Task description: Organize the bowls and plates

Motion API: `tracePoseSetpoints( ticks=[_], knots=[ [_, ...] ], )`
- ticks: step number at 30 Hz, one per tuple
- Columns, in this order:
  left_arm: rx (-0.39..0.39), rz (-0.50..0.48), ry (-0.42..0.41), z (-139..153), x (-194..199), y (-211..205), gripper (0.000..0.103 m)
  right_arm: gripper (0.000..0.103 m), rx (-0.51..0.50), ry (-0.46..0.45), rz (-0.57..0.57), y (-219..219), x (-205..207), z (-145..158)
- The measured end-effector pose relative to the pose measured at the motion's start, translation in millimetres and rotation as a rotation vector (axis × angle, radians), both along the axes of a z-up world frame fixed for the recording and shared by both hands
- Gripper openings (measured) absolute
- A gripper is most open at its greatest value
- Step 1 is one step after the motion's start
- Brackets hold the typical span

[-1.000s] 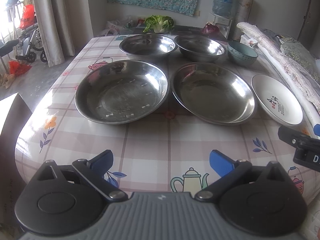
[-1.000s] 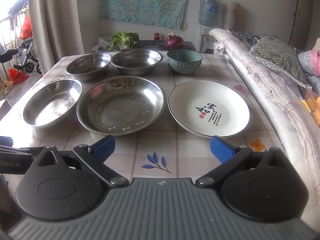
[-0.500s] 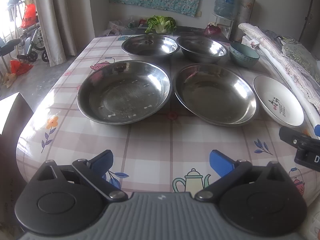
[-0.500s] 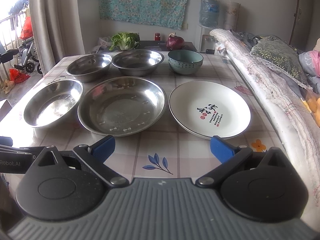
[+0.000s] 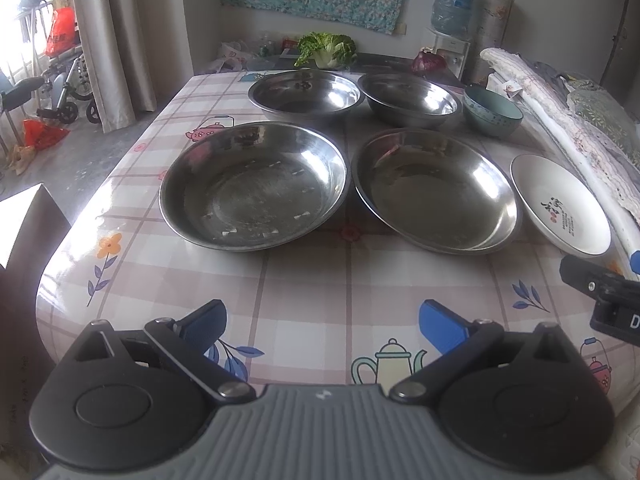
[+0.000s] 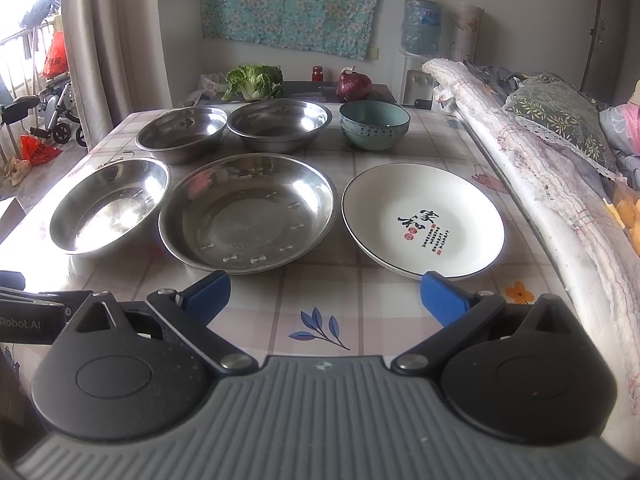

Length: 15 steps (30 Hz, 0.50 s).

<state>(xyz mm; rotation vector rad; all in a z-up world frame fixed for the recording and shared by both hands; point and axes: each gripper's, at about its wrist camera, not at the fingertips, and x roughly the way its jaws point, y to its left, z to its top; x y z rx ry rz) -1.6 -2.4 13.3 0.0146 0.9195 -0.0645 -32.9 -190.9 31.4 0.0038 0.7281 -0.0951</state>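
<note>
Two wide steel plates lie side by side on the checked table: the left one [image 5: 253, 187] [image 6: 108, 206] and the right one [image 5: 434, 190] [image 6: 248, 210]. Behind them stand two steel bowls [image 5: 306, 94] [image 5: 410, 100] and a teal ceramic bowl [image 5: 493, 110] [image 6: 374, 125]. A white plate with black and red writing [image 6: 422, 220] [image 5: 560, 205] lies at the right. My left gripper [image 5: 322, 326] is open and empty above the table's near edge. My right gripper [image 6: 325, 296] is open and empty, its right fingertip [image 6: 442, 296] at the white plate's near rim.
A cabbage [image 5: 326, 49] and a red onion [image 6: 354, 85] sit beyond the table's far end. A rolled lace cloth [image 6: 532, 184] runs along the table's right edge. A curtain [image 5: 108, 36] and a wheelchair [image 5: 60, 88] stand left of the table.
Both grippers have moved slightly forward and toward the dishes, so the plates look a little lower and nearer. Both stay open. No dish has moved.
</note>
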Motion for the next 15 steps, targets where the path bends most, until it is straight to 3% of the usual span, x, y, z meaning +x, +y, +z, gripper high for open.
tracePoseSetpoints(
  ticks=[15],
  knots=[
    [0.030, 0.025, -0.022, 7, 25, 8, 0.103, 0.102, 0.013, -0.007, 0.021, -1, 13, 3]
  ],
)
